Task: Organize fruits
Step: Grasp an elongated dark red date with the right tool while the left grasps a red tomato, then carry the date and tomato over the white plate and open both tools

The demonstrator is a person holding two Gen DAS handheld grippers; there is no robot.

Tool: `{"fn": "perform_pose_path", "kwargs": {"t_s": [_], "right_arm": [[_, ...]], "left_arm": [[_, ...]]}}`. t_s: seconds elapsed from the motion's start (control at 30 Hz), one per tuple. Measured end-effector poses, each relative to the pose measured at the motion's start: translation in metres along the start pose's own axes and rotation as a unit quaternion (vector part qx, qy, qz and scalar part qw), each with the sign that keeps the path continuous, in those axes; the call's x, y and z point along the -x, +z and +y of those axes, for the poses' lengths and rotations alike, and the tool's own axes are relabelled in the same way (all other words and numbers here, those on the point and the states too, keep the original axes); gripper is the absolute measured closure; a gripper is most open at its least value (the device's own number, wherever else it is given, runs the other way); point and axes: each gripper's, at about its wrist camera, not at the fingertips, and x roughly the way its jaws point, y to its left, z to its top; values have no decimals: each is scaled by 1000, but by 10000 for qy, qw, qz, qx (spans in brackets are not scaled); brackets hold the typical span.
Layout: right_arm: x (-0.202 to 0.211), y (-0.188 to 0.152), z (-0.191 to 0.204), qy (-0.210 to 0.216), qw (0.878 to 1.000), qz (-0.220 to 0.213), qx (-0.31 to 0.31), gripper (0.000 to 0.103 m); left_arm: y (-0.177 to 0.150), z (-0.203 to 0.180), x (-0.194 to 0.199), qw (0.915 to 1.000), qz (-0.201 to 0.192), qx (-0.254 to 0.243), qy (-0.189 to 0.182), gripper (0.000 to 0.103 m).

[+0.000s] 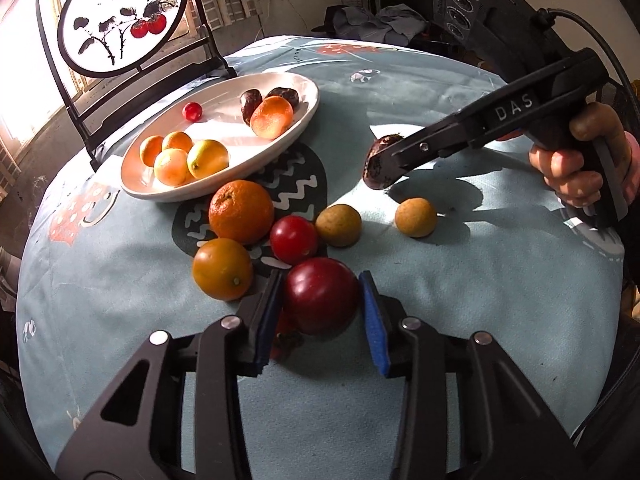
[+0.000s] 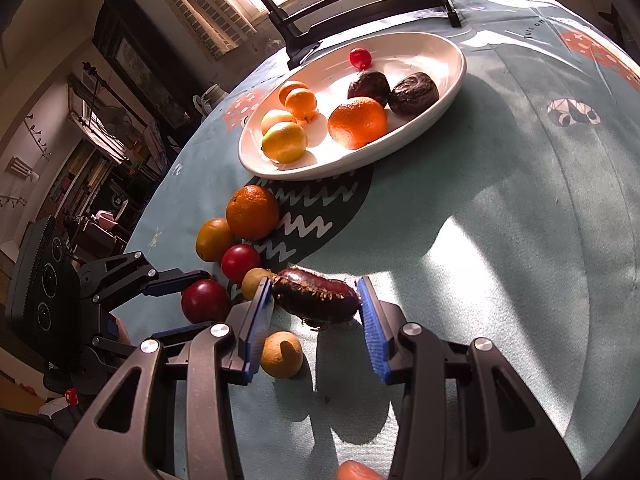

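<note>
While sunlight falls across the round worktop [image 1: 460, 300] under its pale blue patterned cloth, the left claw [image 1: 322, 304] pinches a dark red, smooth round fruit [image 1: 322, 298] between its blue pads, at the near end of a loose cluster of fruit lying just in front of the white oval ceramic plate [image 1: 304, 120]. That cluster holds a large dimpled orange [image 1: 241, 211] nearest the plate, a smaller smooth orange fruit [image 1: 222, 269], a bright red tomato-like fruit [image 1: 294, 239] and a tan round fruit [image 1: 338, 225], with a second tan round fruit [image 1: 415, 217] lying apart from them. To the side of the plate and above the cloth, the right claw [image 2: 318, 300], gripped by a person's hand [image 1: 576, 168], is clamped on a dark, wrinkled, oblong date-like fruit [image 2: 316, 299]. On the plate sit several small yellow and orange citrus fruits [image 1: 180, 156], an orange, two dark wrinkled fruits and one small red cherry-like fruit [image 1: 192, 111].
</note>
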Motion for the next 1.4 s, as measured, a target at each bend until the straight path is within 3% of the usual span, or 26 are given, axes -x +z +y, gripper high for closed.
{"fn": "perform_pose_path", "kwargs": {"t_s": [0.27, 0.4, 0.6, 0.83, 1.0, 1.4], "right_arm": [[8, -1, 3, -65, 9997, -219, 60, 59], [15, -1, 6, -116, 9990, -413, 146, 59], [23, 3, 17, -683, 9927, -907, 399, 59], [16, 26, 29, -1302, 9774, -1586, 500, 59], [5, 45, 29, -1572, 9701, -1762, 567, 59], [-12, 80, 25, -1499, 9680, -1956, 469, 59]], "left_arm": [[3, 25, 18, 9953, -455, 808, -292, 64], [6, 35, 25, 9916, -684, 1085, -178, 64], [16, 39, 22, 9878, -740, 1302, -426, 64], [54, 64, 10, 9765, -977, 1918, -81, 64], [76, 92, -7, 9683, -893, 2325, 198, 64], [108, 131, -34, 9546, -855, 2786, 619, 64]]}}
